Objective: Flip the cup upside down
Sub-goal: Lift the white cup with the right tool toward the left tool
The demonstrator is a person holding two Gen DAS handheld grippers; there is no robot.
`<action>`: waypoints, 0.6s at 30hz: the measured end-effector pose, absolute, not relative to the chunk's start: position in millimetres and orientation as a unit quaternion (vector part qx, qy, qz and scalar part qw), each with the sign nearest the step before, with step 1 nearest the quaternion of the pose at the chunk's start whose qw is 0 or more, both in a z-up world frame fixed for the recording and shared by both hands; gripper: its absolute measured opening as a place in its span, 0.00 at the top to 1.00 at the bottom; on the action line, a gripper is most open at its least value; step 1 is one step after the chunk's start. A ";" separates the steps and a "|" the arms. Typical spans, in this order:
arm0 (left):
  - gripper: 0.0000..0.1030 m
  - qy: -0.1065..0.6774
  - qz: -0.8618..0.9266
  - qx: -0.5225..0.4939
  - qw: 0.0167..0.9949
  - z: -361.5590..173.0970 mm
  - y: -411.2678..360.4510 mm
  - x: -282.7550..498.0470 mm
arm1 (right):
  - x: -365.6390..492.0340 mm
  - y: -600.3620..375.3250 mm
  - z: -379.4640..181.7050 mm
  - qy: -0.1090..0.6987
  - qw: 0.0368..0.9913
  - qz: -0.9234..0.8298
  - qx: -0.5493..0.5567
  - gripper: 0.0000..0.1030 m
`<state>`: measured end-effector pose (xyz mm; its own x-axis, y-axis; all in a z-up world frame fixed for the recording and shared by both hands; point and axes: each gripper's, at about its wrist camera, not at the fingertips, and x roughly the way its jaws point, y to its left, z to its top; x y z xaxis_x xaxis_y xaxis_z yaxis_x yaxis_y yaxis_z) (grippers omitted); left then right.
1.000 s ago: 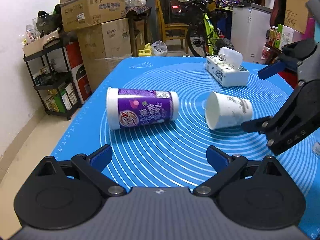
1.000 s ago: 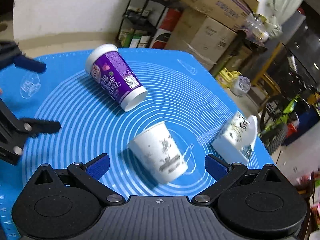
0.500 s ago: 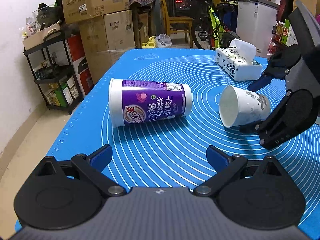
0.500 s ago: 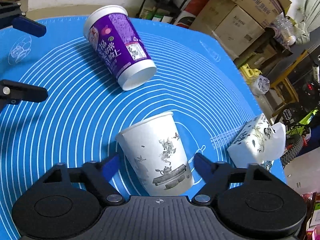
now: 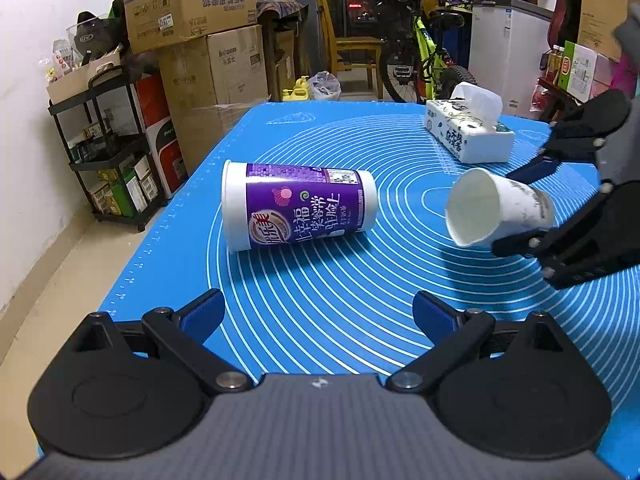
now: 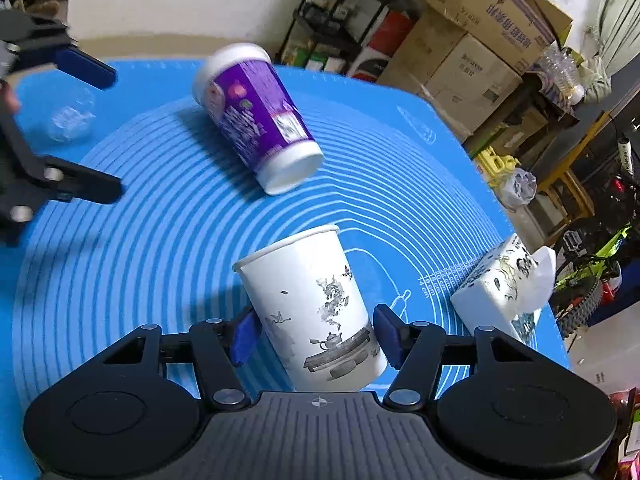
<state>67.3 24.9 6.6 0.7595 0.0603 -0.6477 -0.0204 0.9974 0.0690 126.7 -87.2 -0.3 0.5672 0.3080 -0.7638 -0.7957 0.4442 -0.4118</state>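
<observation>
The white paper cup [image 6: 316,304] sits between my right gripper [image 6: 316,338] fingers, which press its lower body from both sides; it is lifted off the blue mat [image 5: 320,276], tilted, with its open mouth pointing away from me toward the left. From the left wrist view the same cup [image 5: 496,210] hangs in the air above the mat at the right, its white inside showing. Its wall carries grey ink drawings: a teapot, a low tray or table, a bird and some foliage; I can read no words on it.

My left gripper [image 5: 320,314] hovers low over the near edge of the mat, its blue-tipped fingers spread wide with nothing between them.

Just beyond lies a purple cup [image 5: 298,208] on its side, white rim to the left, with large white Chinese characters on the label, among them 幸福, and a QR code near its base. Farther back on the right a tissue pack [image 5: 468,134] with a sheet pulled up rests on the mat, printed with dark characters too small to read. The mat shows white concentric rings and a "16 cm" mark. Behind the table stand cardboard boxes [image 5: 192,4] with printing that appears upside down, and a green bicycle [image 5: 424,56].
</observation>
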 end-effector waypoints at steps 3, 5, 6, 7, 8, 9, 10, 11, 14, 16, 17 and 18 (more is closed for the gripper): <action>0.04 0.343 0.018 0.029 0.939 11.2 22.1 60.5 | 100.8 -94.6 6.6 0.301 0.789 0.350 -0.405 0.37; 0.04 0.339 0.014 0.030 0.940 14.8 18.5 55.1 | 81.5 -99.4 8.4 0.301 0.784 0.350 -0.414 0.37; 0.04 0.337 0.012 0.032 0.941 16.5 16.8 52.3 | 70.5 -102.0 8.6 0.302 0.781 0.353 -0.418 0.37; 0.04 0.336 0.009 0.035 0.941 17.9 14.7 49.5 | 61.4 -104.2 8.6 0.302 0.777 0.357 -0.421 0.37; 0.04 0.335 0.008 0.037 0.941 18.7 12.7 47.3 | 52.1 -107.0 8.1 0.304 0.774 0.360 -0.422 0.37; 0.04 0.335 0.006 0.039 0.941 19.2 10.5 45.3 | 42.8 -109.4 7.1 0.307 0.771 0.364 -0.424 0.37; 0.04 0.335 0.004 0.041 0.941 19.6 8.6 43.5 | 35.9 -111.6 6.0 0.308 0.767 0.367 -0.426 0.37; 0.04 0.335 0.002 0.042 0.941 19.8 7.2 41.8 | 28.1 -113.6 4.1 0.310 0.764 0.370 -0.427 0.37; 0.04 0.335 -0.001 0.045 0.941 20.9 2.6 37.3 | 17.2 -117.5 -2.2 0.313 0.764 0.365 -0.430 0.37; 0.04 0.335 -0.003 0.044 0.941 21.5 0.7 34.6 | 13.9 -120.5 -4.9 0.318 0.766 0.367 -0.421 0.37; 0.04 0.335 -0.003 0.045 0.941 21.4 -0.2 33.6 | 12.5 -121.2 -6.2 0.321 0.766 0.370 -0.416 0.37; 0.04 0.336 -0.003 0.046 0.941 21.1 -0.9 32.5 | 10.9 -122.6 -7.6 0.322 0.766 0.372 -0.414 0.37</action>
